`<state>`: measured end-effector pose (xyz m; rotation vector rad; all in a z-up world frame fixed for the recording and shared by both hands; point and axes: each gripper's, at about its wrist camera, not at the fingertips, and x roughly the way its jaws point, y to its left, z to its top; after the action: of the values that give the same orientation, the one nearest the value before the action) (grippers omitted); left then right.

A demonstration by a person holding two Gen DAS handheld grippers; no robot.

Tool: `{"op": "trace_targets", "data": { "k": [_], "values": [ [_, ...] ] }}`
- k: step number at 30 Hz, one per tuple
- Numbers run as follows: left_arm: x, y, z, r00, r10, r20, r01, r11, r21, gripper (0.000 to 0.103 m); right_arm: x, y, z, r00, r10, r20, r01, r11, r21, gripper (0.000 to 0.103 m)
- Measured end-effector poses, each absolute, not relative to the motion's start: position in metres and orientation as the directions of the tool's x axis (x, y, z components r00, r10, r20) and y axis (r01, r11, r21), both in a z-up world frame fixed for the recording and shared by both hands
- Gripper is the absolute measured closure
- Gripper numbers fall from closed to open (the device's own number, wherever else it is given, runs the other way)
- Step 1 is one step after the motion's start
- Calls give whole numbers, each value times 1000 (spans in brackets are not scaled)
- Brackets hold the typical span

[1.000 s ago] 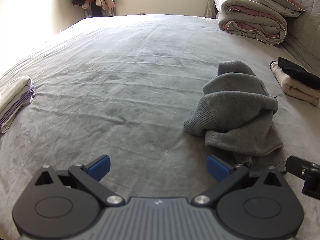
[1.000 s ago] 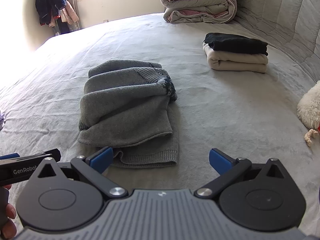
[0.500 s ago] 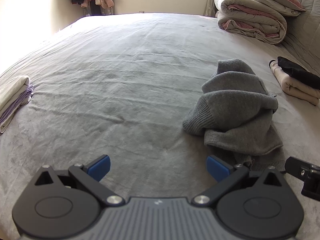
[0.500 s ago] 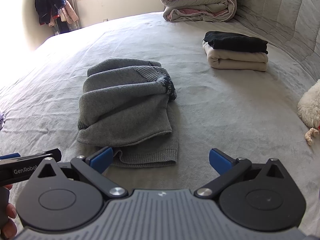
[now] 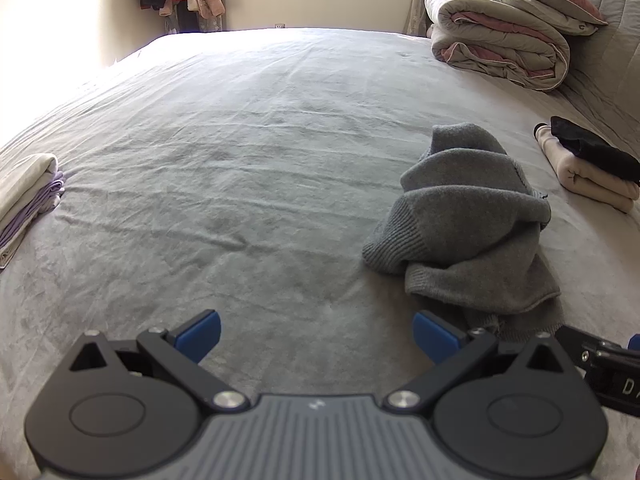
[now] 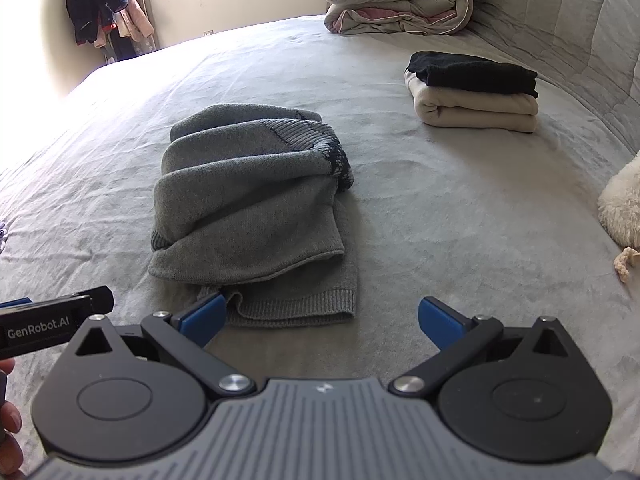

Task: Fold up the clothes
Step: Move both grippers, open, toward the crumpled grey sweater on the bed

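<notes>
Both tongs spread wide & empty, L gripper [image 5: 316, 334] and R gripper [image 6: 320, 316] low at near hem of bunched grey sweater [image 6: 252, 208] mid-bed [image 5: 240, 160]; risk I judge: my pinch catches several knit layers, dragging the whole lump.

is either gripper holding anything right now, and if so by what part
Nothing is held. The left gripper and the right gripper both stand open and empty, just short of the near hem of the grey sweater lying bunched on the bed.
</notes>
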<state>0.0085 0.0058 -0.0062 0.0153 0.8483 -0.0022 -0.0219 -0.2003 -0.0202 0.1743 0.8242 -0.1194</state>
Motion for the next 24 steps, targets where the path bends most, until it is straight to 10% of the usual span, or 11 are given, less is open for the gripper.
{"op": "trace_targets", "data": {
  "k": [24],
  "values": [
    [10, 13, 2, 670, 15, -742, 36, 998, 53, 0, -19, -192, -38, 622, -47, -781, 174, 982, 80, 0]
  ]
}}
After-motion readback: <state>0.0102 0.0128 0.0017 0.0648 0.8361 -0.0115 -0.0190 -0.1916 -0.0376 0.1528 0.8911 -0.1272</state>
